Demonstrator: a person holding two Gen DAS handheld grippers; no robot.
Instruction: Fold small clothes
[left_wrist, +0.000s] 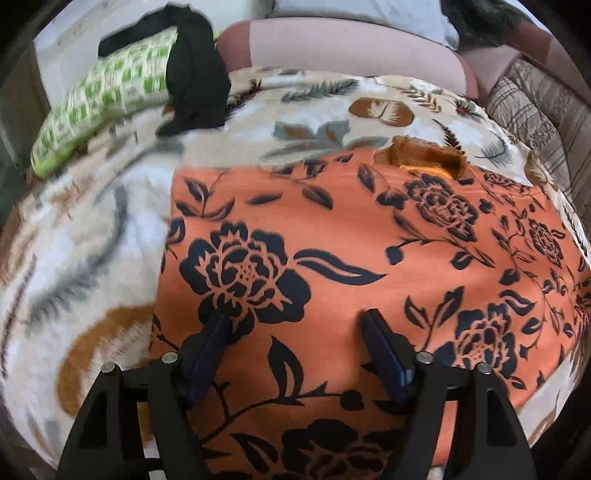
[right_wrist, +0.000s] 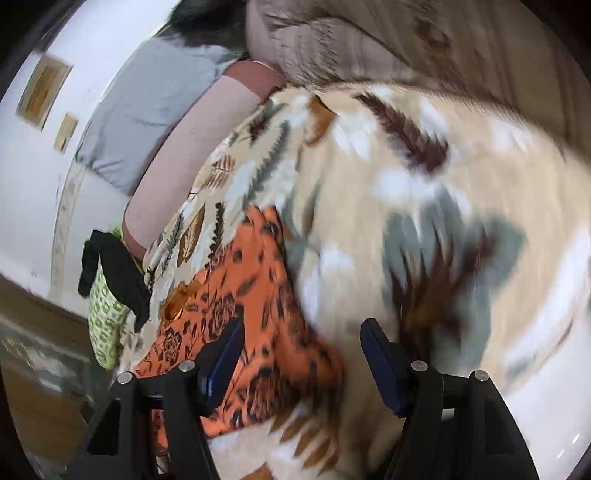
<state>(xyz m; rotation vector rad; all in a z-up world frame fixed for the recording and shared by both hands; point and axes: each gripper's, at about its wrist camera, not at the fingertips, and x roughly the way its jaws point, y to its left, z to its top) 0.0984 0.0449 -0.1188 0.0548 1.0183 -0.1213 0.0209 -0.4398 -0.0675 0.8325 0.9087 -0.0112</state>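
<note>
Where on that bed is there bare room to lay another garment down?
Bare blanket lies between the orange garment and the green cloth, and more in front of the right tool. The far corner is crowded by the green cloth and black cloth.

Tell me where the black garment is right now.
The black garment lies at the upper left of the left wrist view, draped over the green-and-white checked cloth at the far edge of the leaf-print blanket, beyond the orange floral garment.

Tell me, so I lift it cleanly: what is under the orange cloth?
The leaf-print blanket shows around the orange cloth; anything directly beneath it is covered.
</note>
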